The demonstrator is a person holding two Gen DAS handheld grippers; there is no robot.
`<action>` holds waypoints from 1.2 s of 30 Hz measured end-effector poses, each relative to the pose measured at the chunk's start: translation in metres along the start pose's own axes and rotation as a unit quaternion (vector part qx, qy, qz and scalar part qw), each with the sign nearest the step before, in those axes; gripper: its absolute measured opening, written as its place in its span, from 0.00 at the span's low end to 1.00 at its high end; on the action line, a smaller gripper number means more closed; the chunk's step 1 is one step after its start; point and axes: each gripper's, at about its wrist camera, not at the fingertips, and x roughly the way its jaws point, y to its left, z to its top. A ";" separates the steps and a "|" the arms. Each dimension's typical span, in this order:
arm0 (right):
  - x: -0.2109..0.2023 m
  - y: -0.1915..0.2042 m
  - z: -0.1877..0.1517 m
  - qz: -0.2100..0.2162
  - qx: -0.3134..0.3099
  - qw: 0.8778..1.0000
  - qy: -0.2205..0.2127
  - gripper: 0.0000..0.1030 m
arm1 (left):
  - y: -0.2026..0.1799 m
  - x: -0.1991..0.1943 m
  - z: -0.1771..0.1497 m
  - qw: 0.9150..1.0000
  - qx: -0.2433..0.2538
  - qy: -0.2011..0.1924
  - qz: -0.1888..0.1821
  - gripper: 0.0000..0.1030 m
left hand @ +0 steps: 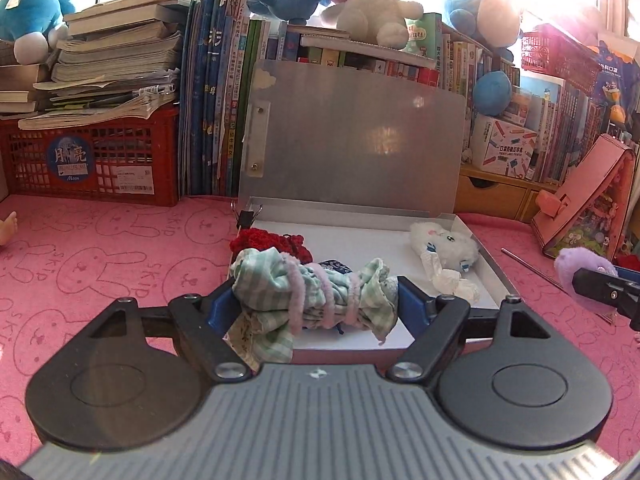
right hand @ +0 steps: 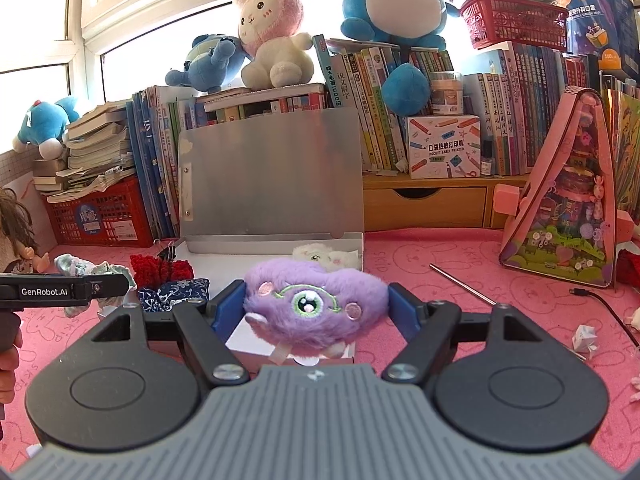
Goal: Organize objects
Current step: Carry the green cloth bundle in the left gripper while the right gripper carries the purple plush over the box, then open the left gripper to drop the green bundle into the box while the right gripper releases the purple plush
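Observation:
My left gripper [left hand: 316, 300] is shut on a green checked cloth bundle [left hand: 316, 292] tied with pink pipe cleaner, held over the front left of an open silver metal box [left hand: 360, 236]. Inside the box lie a red crocheted piece [left hand: 272, 242], a blue patterned pouch [left hand: 336, 266] and a white plush toy [left hand: 444, 246]. My right gripper [right hand: 316, 304] is shut on a purple furry one-eyed plush [right hand: 316, 304], held over the box's front edge [right hand: 248, 332]. The box lid [right hand: 272, 176] stands upright against the books.
A pink bunny-print mat [left hand: 100, 264] covers the table. A red crate [left hand: 92, 156] with stacked books stands back left; upright books and plush toys line the back. A pink triangular toy box [right hand: 568, 208], a metal rod [right hand: 460, 284] and a cable [right hand: 604, 304] lie right. A doll [right hand: 16, 232] sits far left.

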 end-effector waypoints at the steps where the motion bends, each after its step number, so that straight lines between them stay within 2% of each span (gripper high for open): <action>1: 0.002 0.000 0.002 0.001 -0.001 1.000 0.000 0.75 | 0.000 0.004 0.002 1.000 -0.001 0.001 0.001 0.80; 9: 0.040 -0.004 0.028 0.003 0.009 1.000 0.024 0.75 | 0.001 0.033 0.035 1.000 -0.025 0.003 0.002 0.80; 16: 0.083 -0.013 0.047 0.011 0.038 0.997 0.061 0.75 | -0.003 0.074 0.063 1.000 -0.018 0.010 0.016 0.80; 24: 0.121 -0.017 0.029 0.005 0.036 0.993 0.109 0.75 | -0.003 0.123 0.062 0.999 -0.005 0.033 0.031 0.80; 36: 0.147 -0.011 0.016 0.008 0.026 0.992 0.123 0.75 | -0.004 0.153 0.046 0.998 0.012 0.044 0.039 0.81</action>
